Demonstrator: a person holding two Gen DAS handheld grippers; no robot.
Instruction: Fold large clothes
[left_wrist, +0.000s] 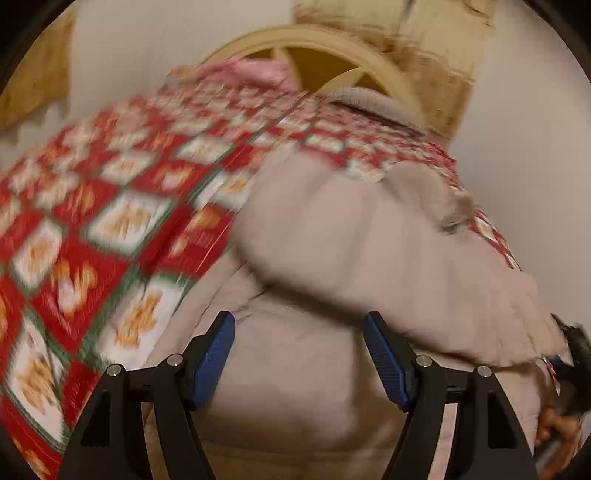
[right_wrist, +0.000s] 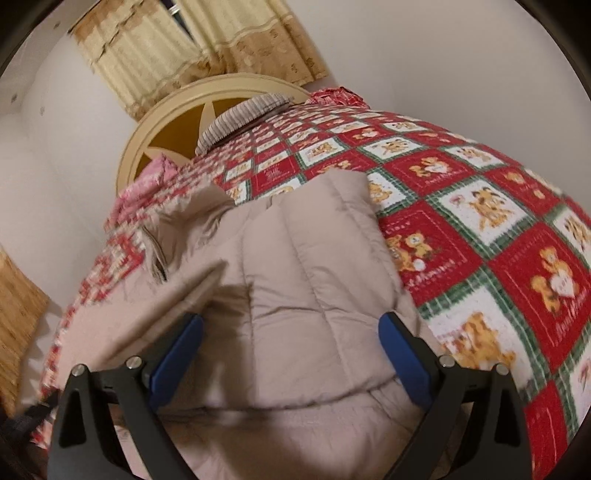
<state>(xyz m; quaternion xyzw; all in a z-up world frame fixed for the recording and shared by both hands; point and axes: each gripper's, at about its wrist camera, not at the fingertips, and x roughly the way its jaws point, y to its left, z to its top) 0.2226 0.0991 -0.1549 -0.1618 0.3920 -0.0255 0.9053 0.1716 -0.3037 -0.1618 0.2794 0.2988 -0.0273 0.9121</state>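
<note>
A beige quilted padded jacket lies on a bed with a red, white and green bear-print quilt. In the left wrist view my left gripper is open, its blue pads apart just above the jacket's near part, holding nothing. The view is motion-blurred. In the right wrist view the jacket lies bunched, with a fur-trimmed edge at its left. My right gripper is open over the jacket's near part, empty. The right gripper's black body shows at the left wrist view's right edge.
The quilt covers the bed to the right. A round cream headboard stands at the far end with a striped pillow and pink fabric. Beige curtains hang behind. White walls surround the bed.
</note>
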